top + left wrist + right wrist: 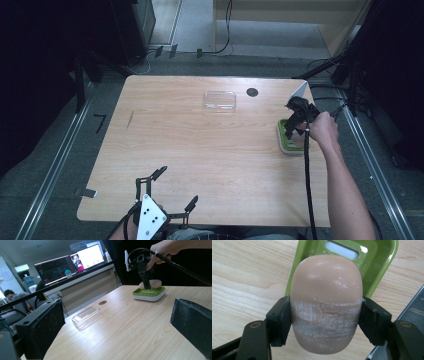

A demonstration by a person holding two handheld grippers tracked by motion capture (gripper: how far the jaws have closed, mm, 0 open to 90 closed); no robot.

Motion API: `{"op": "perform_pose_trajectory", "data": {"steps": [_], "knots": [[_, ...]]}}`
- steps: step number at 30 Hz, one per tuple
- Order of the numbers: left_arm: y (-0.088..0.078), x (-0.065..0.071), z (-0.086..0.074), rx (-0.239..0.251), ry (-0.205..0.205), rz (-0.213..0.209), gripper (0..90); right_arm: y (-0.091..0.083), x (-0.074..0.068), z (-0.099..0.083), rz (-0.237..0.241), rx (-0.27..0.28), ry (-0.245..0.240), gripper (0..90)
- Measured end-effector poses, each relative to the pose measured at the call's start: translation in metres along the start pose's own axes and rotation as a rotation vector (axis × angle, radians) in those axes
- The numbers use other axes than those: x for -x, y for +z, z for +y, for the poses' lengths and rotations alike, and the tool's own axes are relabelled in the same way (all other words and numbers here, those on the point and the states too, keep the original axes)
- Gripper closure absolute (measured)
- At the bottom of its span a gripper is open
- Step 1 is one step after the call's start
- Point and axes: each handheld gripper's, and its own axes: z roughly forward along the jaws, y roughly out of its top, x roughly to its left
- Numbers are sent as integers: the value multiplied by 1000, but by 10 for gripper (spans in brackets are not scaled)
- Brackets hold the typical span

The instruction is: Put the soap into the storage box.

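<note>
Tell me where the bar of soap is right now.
The soap sits clamped between the right gripper's jaws, over the green soap dish near the table's right edge.

Open tabletop (200,150) (clear lid (219,100) far-side)

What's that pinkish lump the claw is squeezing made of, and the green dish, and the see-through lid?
The lump looks like bar soap: matte, waxy, with white scrape marks. The green dish seems to be glossy moulded plastic on a white base. The clear lid is probably thin plastic, since the table's wood grain shows through.
</note>
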Motion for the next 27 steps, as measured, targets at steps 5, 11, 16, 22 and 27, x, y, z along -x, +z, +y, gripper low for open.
{"op": "perform_pose_trajectory", "data": {"steps": [5, 11, 16, 22, 27], "knots": [[0, 0, 0, 0, 0, 0, 0, 6, 3, 3, 11, 18, 32, 338], [0, 0, 0, 1, 1, -2, 0, 11, 7, 6, 30, 31, 72, 338], [0, 0, 0, 1, 0, -1, 0, 15, 9, 7, 39, 40, 91, 338], [0, 0, 0, 2, 0, -1, 0, 21, 12, 9, 53, 58, 127, 337], [0, 0, 0, 1, 1, -2, 0, 24, 13, 9, 53, 61, 153, 337]]}}
